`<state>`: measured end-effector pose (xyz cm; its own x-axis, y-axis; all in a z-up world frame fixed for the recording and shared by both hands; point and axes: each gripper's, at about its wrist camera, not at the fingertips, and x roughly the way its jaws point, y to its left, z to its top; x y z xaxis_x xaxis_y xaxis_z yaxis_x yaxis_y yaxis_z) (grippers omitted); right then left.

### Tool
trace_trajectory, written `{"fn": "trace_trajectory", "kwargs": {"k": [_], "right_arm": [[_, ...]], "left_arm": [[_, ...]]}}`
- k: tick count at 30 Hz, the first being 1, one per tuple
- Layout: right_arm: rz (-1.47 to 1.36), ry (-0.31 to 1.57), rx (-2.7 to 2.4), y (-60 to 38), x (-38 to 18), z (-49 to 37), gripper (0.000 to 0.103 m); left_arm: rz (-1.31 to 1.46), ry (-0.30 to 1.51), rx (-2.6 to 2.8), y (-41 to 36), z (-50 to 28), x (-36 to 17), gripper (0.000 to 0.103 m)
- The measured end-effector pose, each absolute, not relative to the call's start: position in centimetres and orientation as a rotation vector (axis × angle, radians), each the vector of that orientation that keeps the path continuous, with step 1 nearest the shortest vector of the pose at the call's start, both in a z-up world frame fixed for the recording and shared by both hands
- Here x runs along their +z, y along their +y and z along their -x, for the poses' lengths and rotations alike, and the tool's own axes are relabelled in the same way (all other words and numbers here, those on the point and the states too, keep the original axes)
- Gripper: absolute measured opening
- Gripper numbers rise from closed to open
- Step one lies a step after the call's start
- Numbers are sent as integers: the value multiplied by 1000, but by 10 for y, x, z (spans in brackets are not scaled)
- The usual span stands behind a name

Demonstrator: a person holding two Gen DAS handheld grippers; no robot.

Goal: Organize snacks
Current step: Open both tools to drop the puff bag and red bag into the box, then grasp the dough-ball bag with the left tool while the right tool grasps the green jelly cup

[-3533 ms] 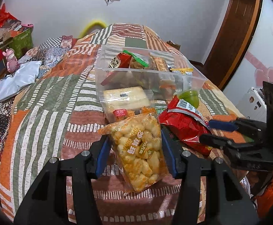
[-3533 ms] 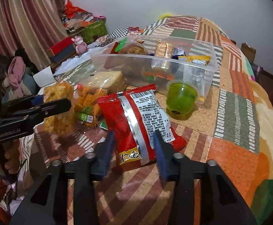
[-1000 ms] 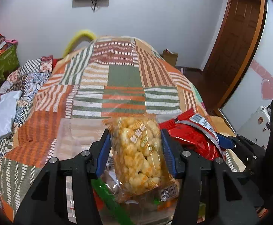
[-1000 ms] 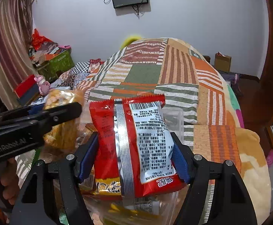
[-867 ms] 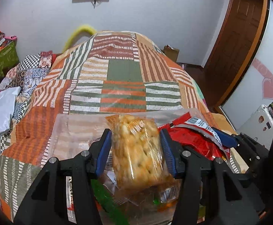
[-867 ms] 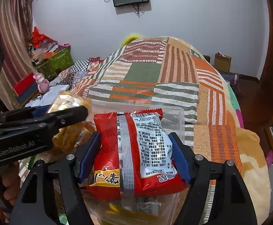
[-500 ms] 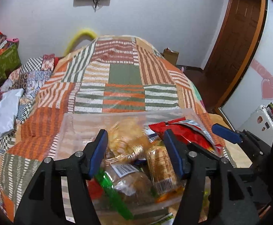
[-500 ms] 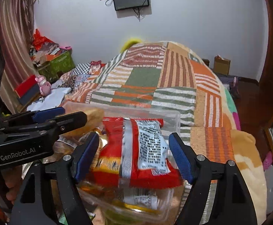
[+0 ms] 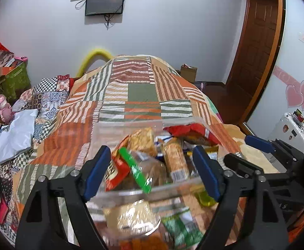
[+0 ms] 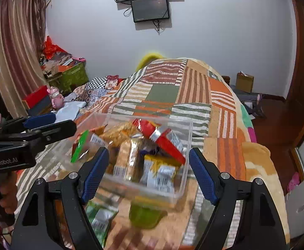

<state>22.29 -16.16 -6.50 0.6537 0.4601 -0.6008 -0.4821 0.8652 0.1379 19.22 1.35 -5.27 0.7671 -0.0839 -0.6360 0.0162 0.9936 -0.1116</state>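
The clear plastic bin sits on the bed's patchwork quilt, and it is already full of snacks. The red chip bag lies tilted at the far right of the bin, and the puffed corn bag rests near the middle. The left hand-held gripper has nothing between its fingers, and its jaws are opening. The right hand-held gripper is empty too, with its jaws standing wide apart. A few snacks are still outside the bin, on the quilt just in front of its near wall. The green jelly cup sits low, below and between the right gripper's fingers, so the right hand looks nearer to it. It stands upright and looks round (no long side to line up with). A green packet lies beside it toward the left, and a clear bag of pale crackers lies below the left gripper, though it is too blurry to tell which way it points. I think the next grab means reaching down and back toward the person, not forward.
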Motion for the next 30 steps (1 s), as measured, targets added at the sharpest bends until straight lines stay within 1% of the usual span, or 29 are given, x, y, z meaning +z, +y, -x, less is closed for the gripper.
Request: {"fn": "trace_trajectory", "kwargs": {"k": [7, 15, 22, 25, 30], "right_arm": [[40, 699, 534, -170, -78, -199, 77], [33, 773, 538, -174, -105, -185, 77], [30, 844, 521, -176, -132, -189, 77], [28, 869, 517, -174, -139, -197, 77], [7, 901, 541, -170, -143, -210, 77]], "left_arm": [[108, 739, -37, 18, -161, -71, 84], [143, 857, -16, 22, -146, -115, 84], [129, 898, 8, 16, -135, -143, 86], [111, 892, 22, 14, -131, -146, 88], [125, 886, 40, 17, -125, -146, 89]]}}
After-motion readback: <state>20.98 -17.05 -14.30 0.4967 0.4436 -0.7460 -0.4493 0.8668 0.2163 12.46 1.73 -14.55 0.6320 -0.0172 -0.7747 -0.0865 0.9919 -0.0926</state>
